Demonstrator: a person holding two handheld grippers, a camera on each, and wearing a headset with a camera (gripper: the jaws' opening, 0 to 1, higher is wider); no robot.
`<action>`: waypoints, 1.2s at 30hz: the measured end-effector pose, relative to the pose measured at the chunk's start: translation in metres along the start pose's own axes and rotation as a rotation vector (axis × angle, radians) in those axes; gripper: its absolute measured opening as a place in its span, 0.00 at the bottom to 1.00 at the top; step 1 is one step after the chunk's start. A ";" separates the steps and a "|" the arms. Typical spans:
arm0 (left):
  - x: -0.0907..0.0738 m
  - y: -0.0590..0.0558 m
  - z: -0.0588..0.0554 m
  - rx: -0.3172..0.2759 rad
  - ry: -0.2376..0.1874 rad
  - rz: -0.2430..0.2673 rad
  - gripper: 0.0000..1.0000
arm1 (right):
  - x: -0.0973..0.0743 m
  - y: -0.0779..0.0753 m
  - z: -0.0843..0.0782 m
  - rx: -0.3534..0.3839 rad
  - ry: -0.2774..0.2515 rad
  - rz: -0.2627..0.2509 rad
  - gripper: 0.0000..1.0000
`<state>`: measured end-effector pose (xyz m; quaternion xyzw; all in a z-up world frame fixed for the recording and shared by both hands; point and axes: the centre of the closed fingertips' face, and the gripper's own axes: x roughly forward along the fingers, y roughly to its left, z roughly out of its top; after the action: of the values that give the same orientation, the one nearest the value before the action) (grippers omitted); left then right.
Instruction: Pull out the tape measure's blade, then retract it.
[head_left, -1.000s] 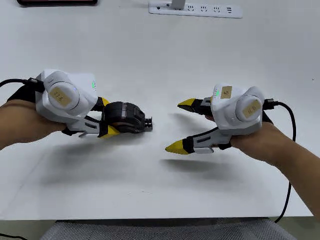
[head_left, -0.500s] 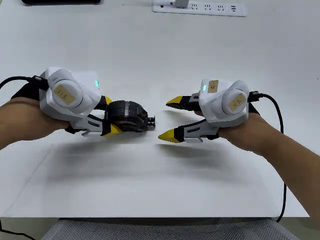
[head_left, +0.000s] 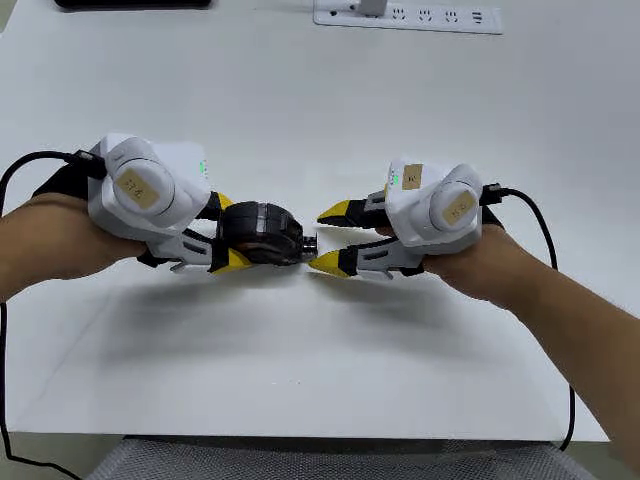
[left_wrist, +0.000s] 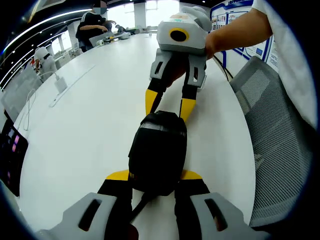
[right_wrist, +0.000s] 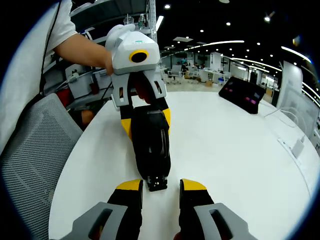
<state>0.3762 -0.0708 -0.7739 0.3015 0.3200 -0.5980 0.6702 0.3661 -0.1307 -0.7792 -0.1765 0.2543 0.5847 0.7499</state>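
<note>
With left fingers (head_left: 232, 262) clamps tape (head_left: 258, 232), one yellow pad on each flat side of the black case. Holds left gripper (head_left: 225, 232) over the middle of worktop (head_left: 300, 110), a little toward its left edge. Cannot tell whether the case rests on the surface or hangs just above it. Points hook (head_left: 308, 243) toward the right edge, straight at right gripper (head_left: 328, 238). Shows hook seated at the mouth of the case.

Holds right fingers (head_left: 335, 211) apart, yellow tips on either side of hook, very near it but not closed on it. From right gripper view, looks along tape (right_wrist: 150, 142) end-on: hook (right_wrist: 157, 183) between the tips of right gripper (right_wrist: 161, 186), a thin gap on each side, left gripper (right_wrist: 146, 122) beyond with its pads pressed to the case. From left gripper view, looks over the back of tape (left_wrist: 159, 150), wedged in left gripper (left_wrist: 155, 175), with right gripper (left_wrist: 169, 105) just past the front of the case, tips spread.

Grasps each gripper in a bare hand, forearms coming in from the left and right edges.

Elsewhere: white strip (head_left: 408, 15) along the far edge, toward the right corner; black cable (head_left: 545, 250) from right gripper toward the near right corner; grey mesh chair (head_left: 300, 460) just past the near edge.
</note>
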 end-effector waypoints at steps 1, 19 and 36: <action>0.000 0.000 0.000 -0.001 0.000 0.000 0.27 | 0.001 0.000 0.000 0.000 -0.002 0.003 0.25; 0.000 0.000 0.000 -0.005 0.002 -0.007 0.27 | 0.012 0.005 -0.005 -0.028 -0.002 0.051 0.12; 0.000 0.000 0.000 0.001 0.004 -0.004 0.27 | 0.013 0.005 -0.005 -0.045 -0.002 0.060 0.10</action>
<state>0.3759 -0.0710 -0.7741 0.3024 0.3215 -0.5988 0.6683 0.3623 -0.1225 -0.7907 -0.1850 0.2457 0.6125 0.7281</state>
